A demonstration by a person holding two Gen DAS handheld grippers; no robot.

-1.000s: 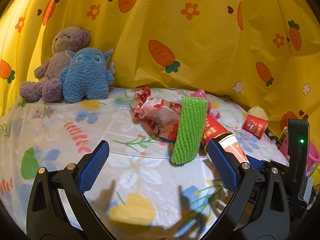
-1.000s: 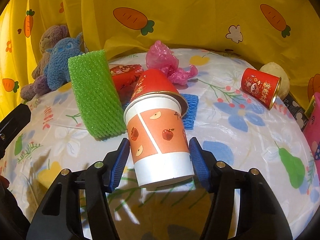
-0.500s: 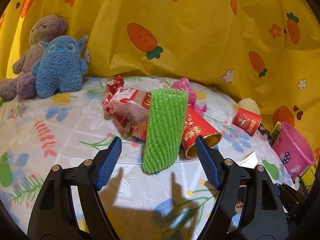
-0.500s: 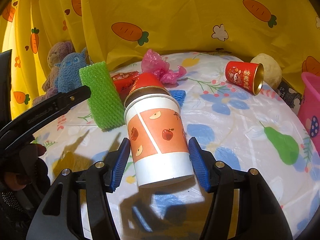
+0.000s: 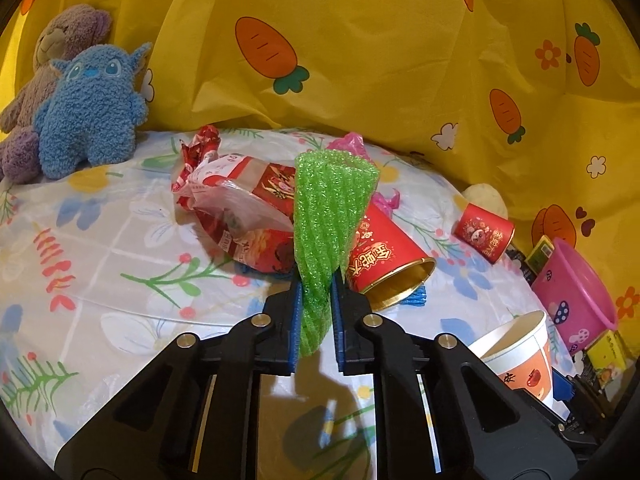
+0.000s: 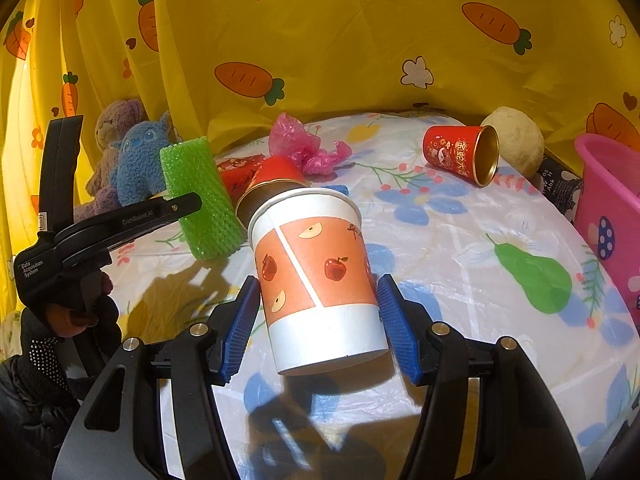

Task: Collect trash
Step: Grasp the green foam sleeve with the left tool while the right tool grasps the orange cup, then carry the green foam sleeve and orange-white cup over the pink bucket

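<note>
A green foam net sleeve stands on the flowered table cover. My left gripper is closing its jaws on the sleeve's lower end, and the pads squeeze it flat. In the right wrist view the sleeve shows with one left finger across it. My right gripper is shut on a paper cup with apple print, held tilted above the cover. The same cup shows at the lower right of the left wrist view.
A large red cup lies beside the sleeve, with a crumpled snack wrapper to the left. A small red cup, a pink plastic bag and a pale ball lie further back. A pink bucket stands at right, plush toys at left.
My left gripper has moved up to the green sleeve and drawn its wide jaws together onto it. My right gripper has shifted sideways with the paper cup still in it.
</note>
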